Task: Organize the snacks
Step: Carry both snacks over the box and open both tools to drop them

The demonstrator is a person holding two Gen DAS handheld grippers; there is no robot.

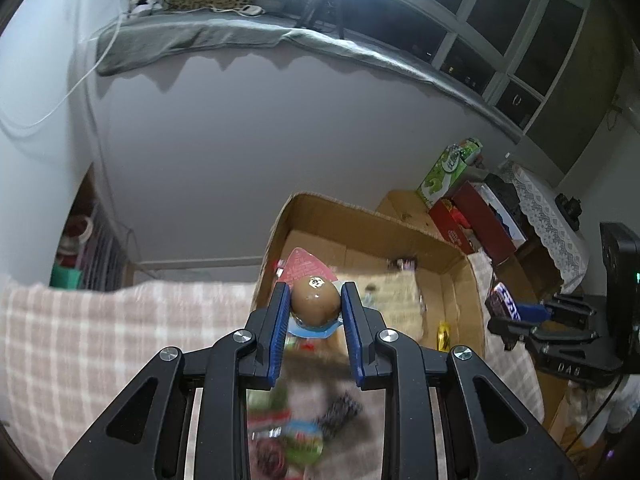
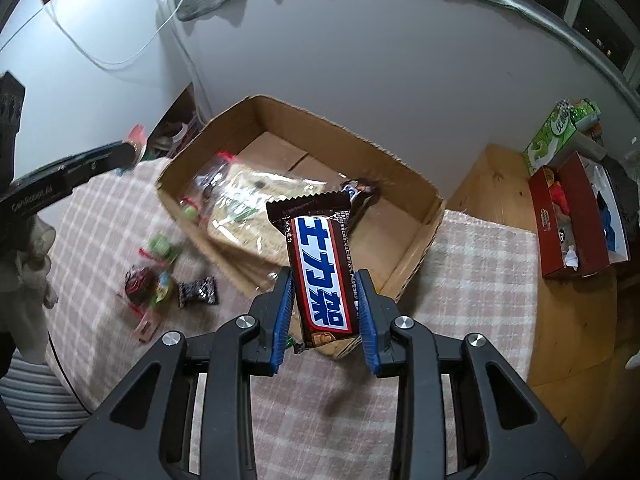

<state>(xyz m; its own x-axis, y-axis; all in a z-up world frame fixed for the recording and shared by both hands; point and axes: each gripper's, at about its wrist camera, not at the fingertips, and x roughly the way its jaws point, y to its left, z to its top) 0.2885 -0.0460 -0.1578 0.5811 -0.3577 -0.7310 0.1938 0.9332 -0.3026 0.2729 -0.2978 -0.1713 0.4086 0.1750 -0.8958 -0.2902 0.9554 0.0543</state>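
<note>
My left gripper (image 1: 314,302) is shut on a brown packaged egg (image 1: 315,299) and holds it in the air near the front edge of an open cardboard box (image 1: 360,216). My right gripper (image 2: 324,300) is shut on a brown chocolate bar with a blue and white label (image 2: 322,264), held above the near side of the same box (image 2: 416,184). The box holds a clear bag of flat snacks (image 2: 256,208) and another dark bar (image 2: 360,192). The right gripper also shows in the left wrist view (image 1: 508,308), to the right of the box.
Several loose snacks (image 2: 168,276) lie on the pink checked cloth (image 2: 480,280) left of the box. A red open box (image 2: 576,216) and a green carton (image 2: 556,136) stand on the wooden surface at the right. A wall rises behind the box.
</note>
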